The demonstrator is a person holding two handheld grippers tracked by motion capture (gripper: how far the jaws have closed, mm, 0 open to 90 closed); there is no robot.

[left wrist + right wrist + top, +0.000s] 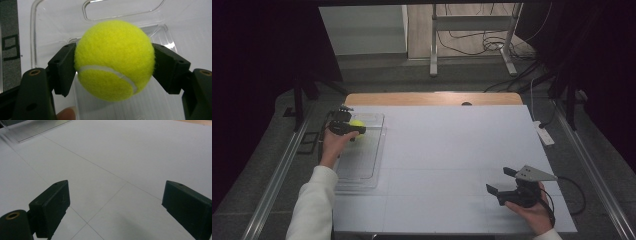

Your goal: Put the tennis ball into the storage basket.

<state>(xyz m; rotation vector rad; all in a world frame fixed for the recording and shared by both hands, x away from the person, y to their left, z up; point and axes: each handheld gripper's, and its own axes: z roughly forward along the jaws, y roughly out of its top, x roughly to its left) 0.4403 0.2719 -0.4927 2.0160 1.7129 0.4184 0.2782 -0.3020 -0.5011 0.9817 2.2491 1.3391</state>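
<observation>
Yellow tennis ball (114, 60) above clear tray (371, 165).

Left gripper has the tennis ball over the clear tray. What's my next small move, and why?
Probably lower the left gripper a little and then open it. Its jaws clamp the tennis ball on both sides, and the clear tray lies right beneath, so a short drop should keep the ball from bouncing out. The right gripper waits open, well off to the side.
</observation>
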